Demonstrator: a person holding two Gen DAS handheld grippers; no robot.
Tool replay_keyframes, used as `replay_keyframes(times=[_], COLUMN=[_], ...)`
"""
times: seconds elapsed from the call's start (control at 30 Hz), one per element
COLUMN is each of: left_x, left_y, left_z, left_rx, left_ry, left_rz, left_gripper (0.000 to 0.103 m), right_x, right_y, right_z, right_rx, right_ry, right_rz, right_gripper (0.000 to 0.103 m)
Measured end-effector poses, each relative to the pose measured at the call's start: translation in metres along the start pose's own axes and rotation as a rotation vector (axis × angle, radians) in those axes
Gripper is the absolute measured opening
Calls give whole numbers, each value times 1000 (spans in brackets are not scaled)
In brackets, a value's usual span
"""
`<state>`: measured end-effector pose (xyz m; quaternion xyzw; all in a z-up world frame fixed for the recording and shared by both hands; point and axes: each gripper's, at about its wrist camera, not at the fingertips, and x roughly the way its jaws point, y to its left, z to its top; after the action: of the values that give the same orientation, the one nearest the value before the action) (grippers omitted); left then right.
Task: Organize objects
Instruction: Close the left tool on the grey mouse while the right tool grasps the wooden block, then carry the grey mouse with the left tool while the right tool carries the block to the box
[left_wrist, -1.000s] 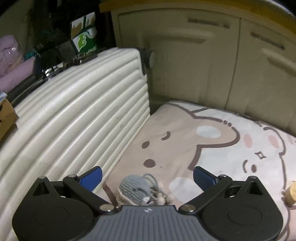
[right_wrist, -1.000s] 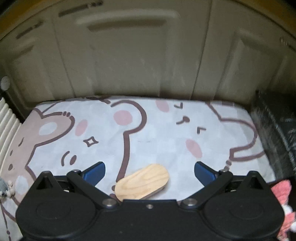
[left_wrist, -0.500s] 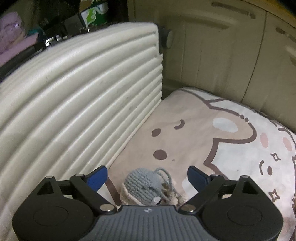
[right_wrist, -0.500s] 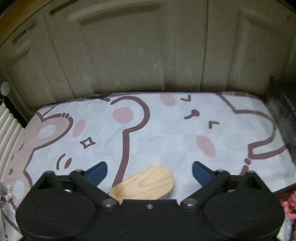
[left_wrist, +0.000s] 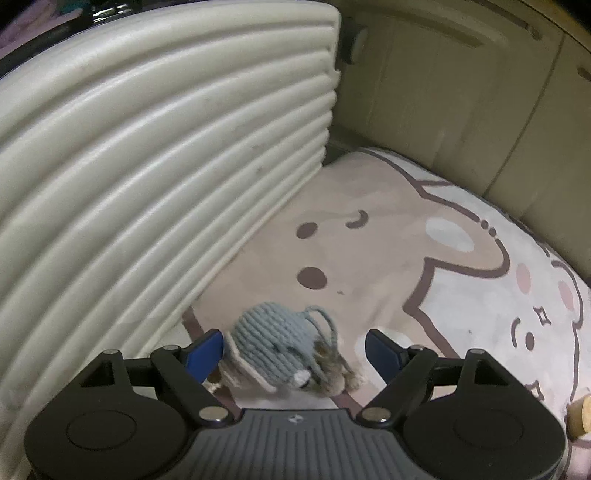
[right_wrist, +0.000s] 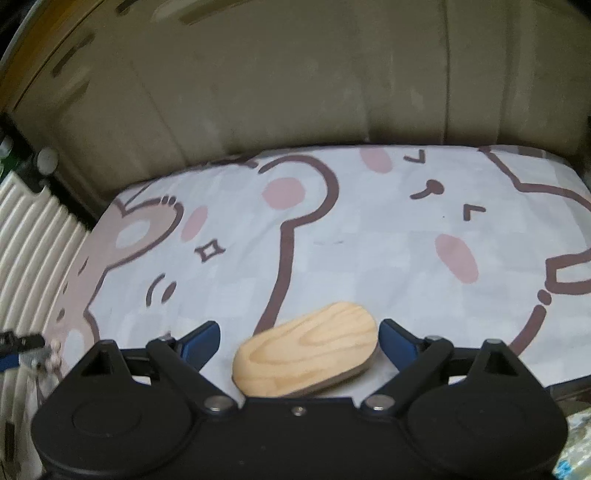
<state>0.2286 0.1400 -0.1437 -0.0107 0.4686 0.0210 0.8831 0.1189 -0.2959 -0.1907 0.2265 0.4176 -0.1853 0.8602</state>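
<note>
I have both tongs spread wide with nothing gripped: the left tongs (left_wrist: 293, 349) straddle the grey knitted toy (left_wrist: 275, 345), which lies on the bear-print bed sheet (left_wrist: 388, 229) just beside the ribbed cream suitcase (left_wrist: 147, 177), and the right tongs (right_wrist: 297, 341) straddle the wooden oval block (right_wrist: 306, 345) lying on the same sheet. To grasp well, I judge I should centre each piece between the 2 blue pads, since the block sits close against the right-hand pad, then close slowly so the soft toy's loose strands don't snag.
</note>
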Motion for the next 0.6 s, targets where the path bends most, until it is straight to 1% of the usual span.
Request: replay_keyframes(times=[0.1,0.17,0.23,0.27,0.33,0.4,0.47,0.53,0.6], left_x=[1,1,3,4,5,6,6,6,5], left_y=[-3,-4,-3,-3,0,3,5,6,7], left_z=[-1,-2,-3,-3,-4,-4,-4,-2,-2], left_rx=[21,30,36,36,31,15,1,-9,-13], left_ry=[2,7,19,26,35,41,42,39,41], left_rz=[11,20,36,43,51,58,63,80,98], left_gripper=[84,82,78,78,75,72,69,58,54], right_x=[-3,-4,-3,-1,2,2,2,2,2], right_y=[2,4,6,7,7,10,12,14,15], right_z=[-4,-7,-9,-11,-13,-14,-13,-13,-13], right_rx=[-46,-91,-141,-163,-184,-208,-217,-231,-233], right_ry=[13,20,18,23,39,30,29,28,37], right_rz=[20,30,23,20,6,-1,-10,-17,-23], right_gripper=[94,95,95,93,91,91,91,91,91])
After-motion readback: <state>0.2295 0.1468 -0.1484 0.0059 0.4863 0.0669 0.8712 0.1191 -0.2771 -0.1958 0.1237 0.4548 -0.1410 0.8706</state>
